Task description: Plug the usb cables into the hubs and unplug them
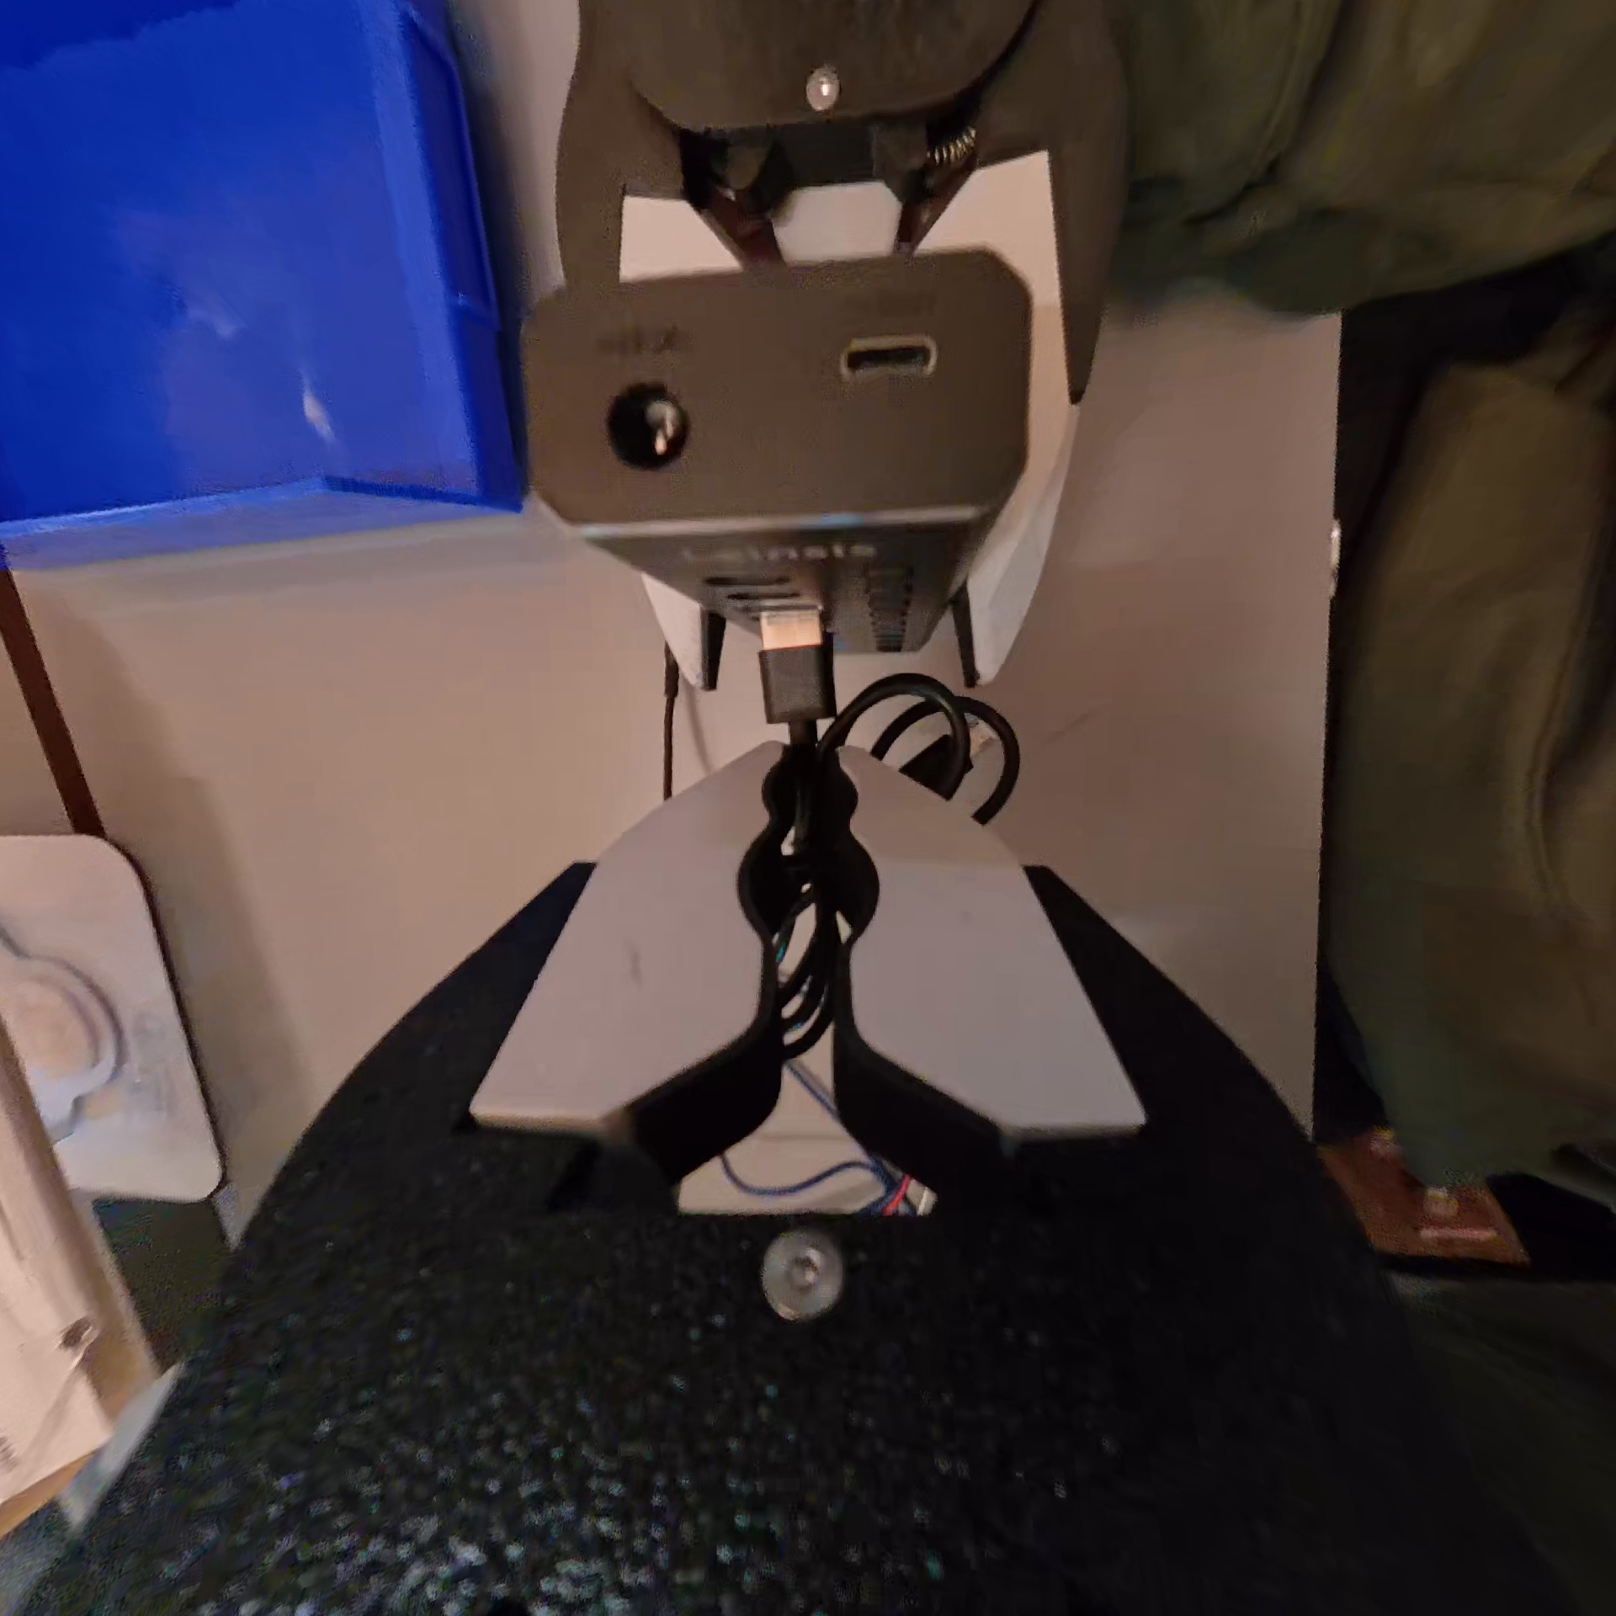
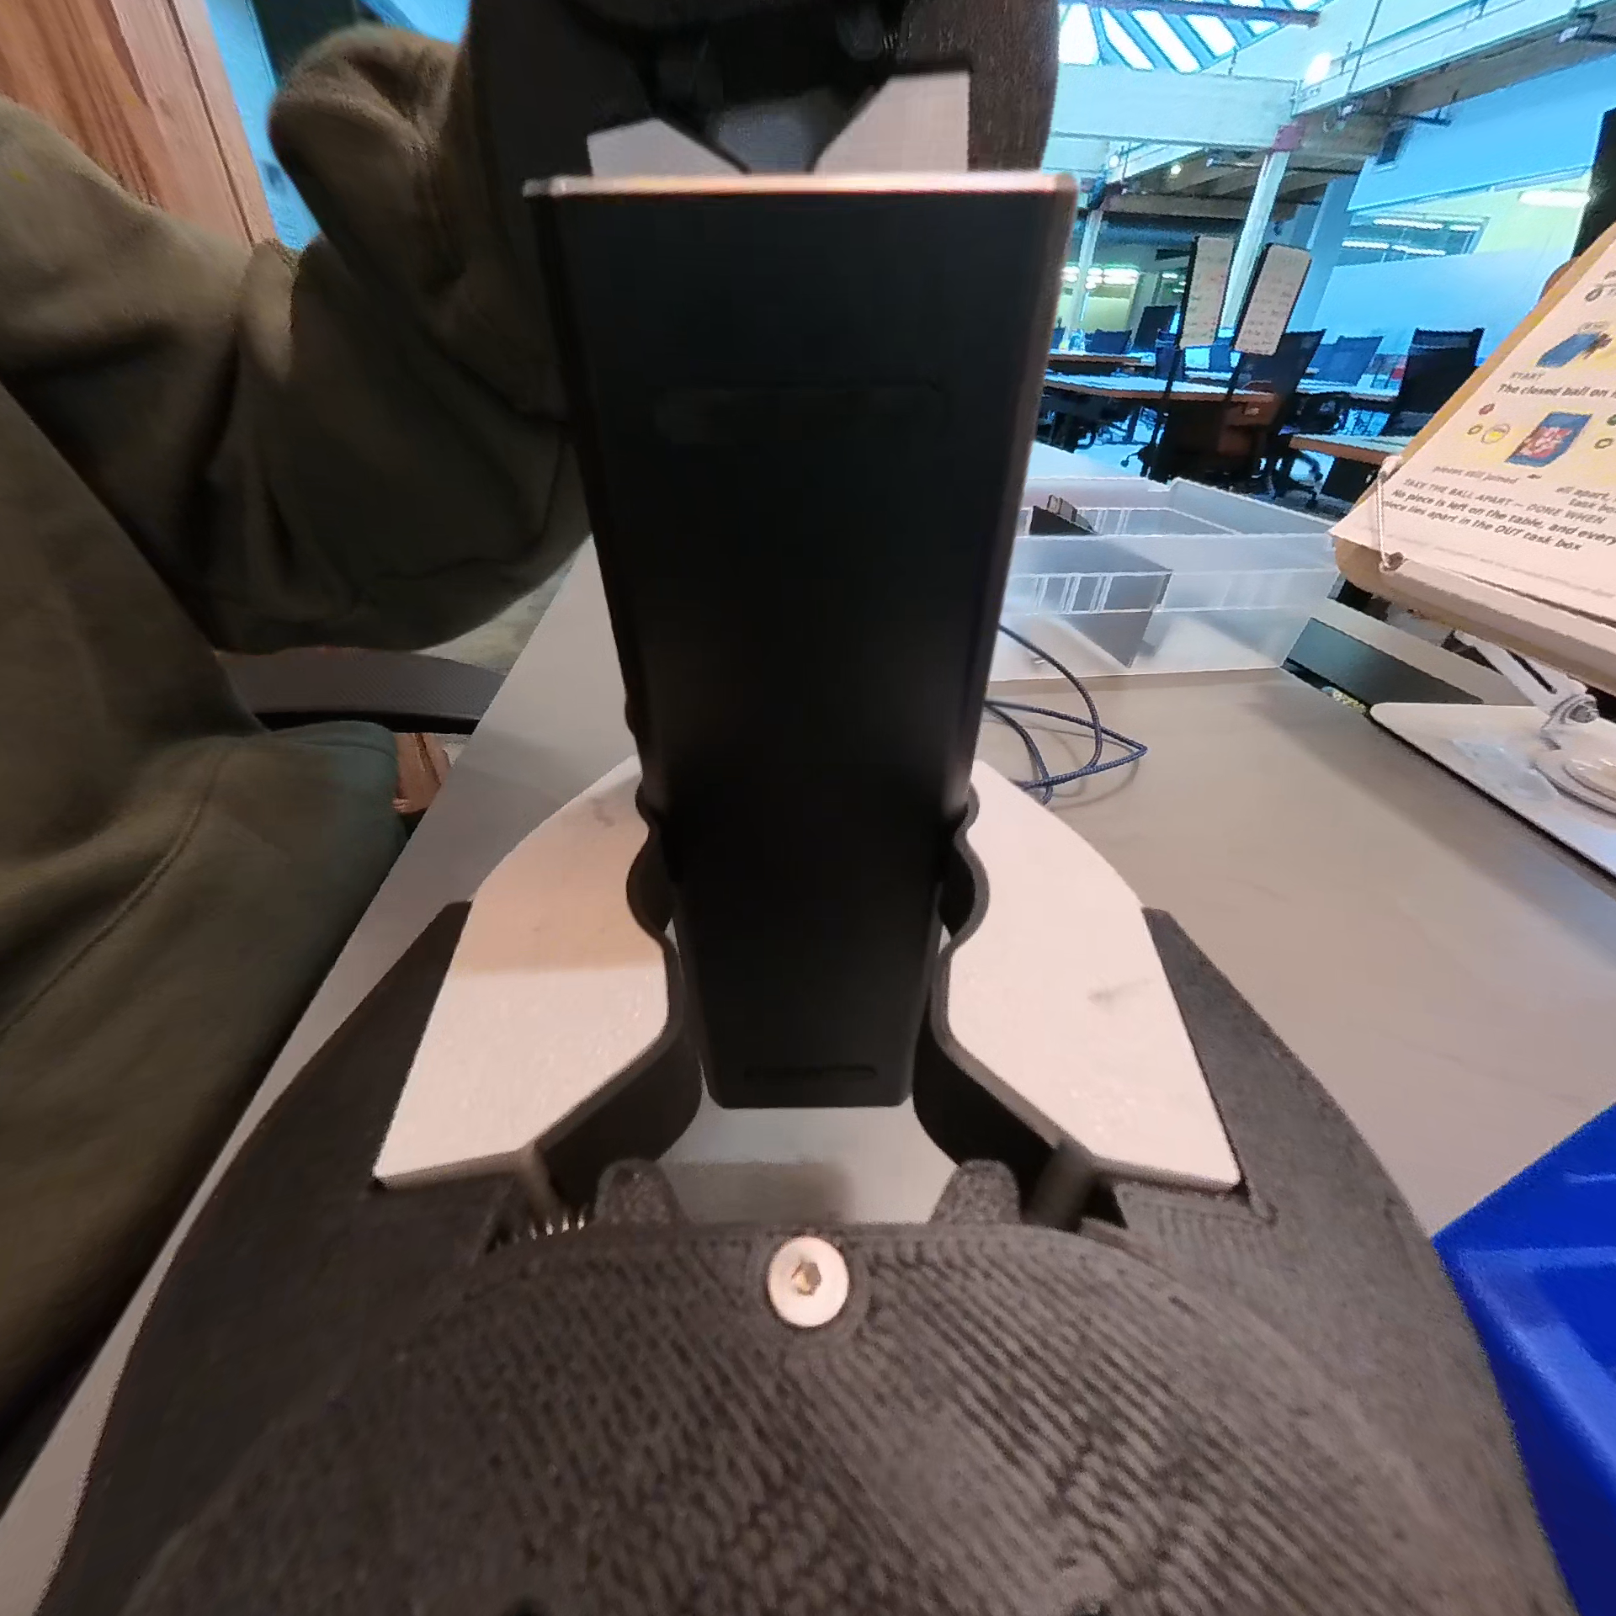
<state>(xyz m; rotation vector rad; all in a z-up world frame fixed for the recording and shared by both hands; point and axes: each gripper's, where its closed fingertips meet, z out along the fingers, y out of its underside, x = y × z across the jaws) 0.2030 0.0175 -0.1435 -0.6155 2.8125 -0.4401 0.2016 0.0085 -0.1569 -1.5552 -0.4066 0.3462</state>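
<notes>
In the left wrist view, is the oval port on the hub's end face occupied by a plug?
No. The oval port on the hub is empty; the black cable enters lower down.

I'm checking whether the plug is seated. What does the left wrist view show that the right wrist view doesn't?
Only the left wrist view shows the USB plug at a port on the hub's side, metal tip still showing, the black cable pinched in the left claw, and the hub's end face with two sockets. Only the right wrist view shows the hub's plain broad face, the clear bins and the blue cable on the table. Both show the hub, clamped by the right claw.
</notes>
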